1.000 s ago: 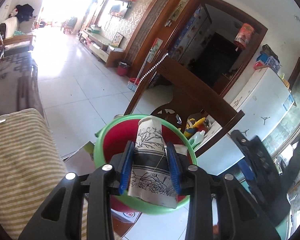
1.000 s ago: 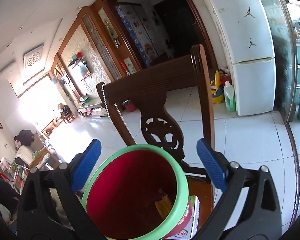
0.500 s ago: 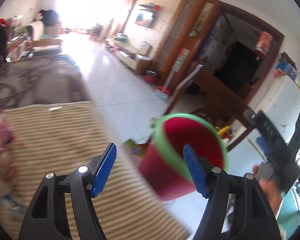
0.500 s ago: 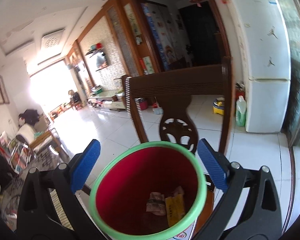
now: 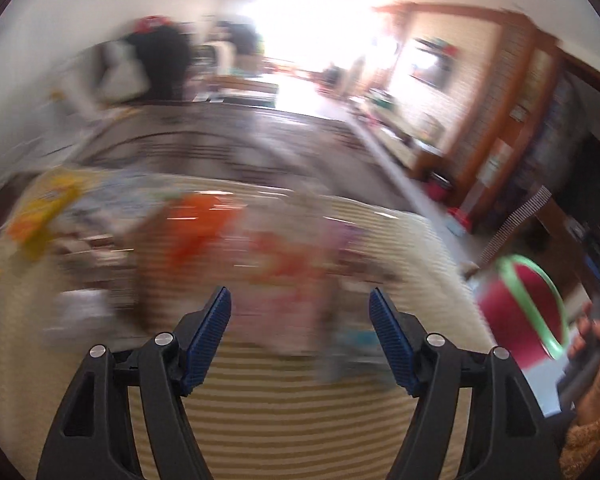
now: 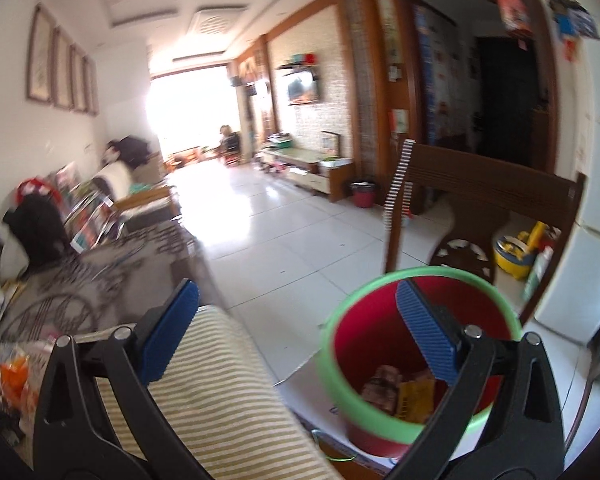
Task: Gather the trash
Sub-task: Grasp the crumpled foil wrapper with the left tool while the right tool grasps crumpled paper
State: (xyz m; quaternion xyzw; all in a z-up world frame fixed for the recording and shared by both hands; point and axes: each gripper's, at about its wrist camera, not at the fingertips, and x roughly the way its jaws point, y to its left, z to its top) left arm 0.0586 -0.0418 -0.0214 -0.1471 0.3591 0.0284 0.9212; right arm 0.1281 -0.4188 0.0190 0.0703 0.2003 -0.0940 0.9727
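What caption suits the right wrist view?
Open right gripper hangs above a red bin with trash inside, beside a striped cloth.

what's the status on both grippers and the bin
Left gripper open, empty, over blurred litter on striped cloth. Right gripper open, empty. Red bin upright, wrappers inside. Nothing blocking.

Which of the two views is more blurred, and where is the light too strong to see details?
Left wrist view: heavy motion blur smears the trash on the striped cloth; only the left claw is sharp, and glare burns out the top centre. Right wrist view: much sharper, the red bin reads clearly, though the far window is overexposed and edges bend from fisheye distortion.
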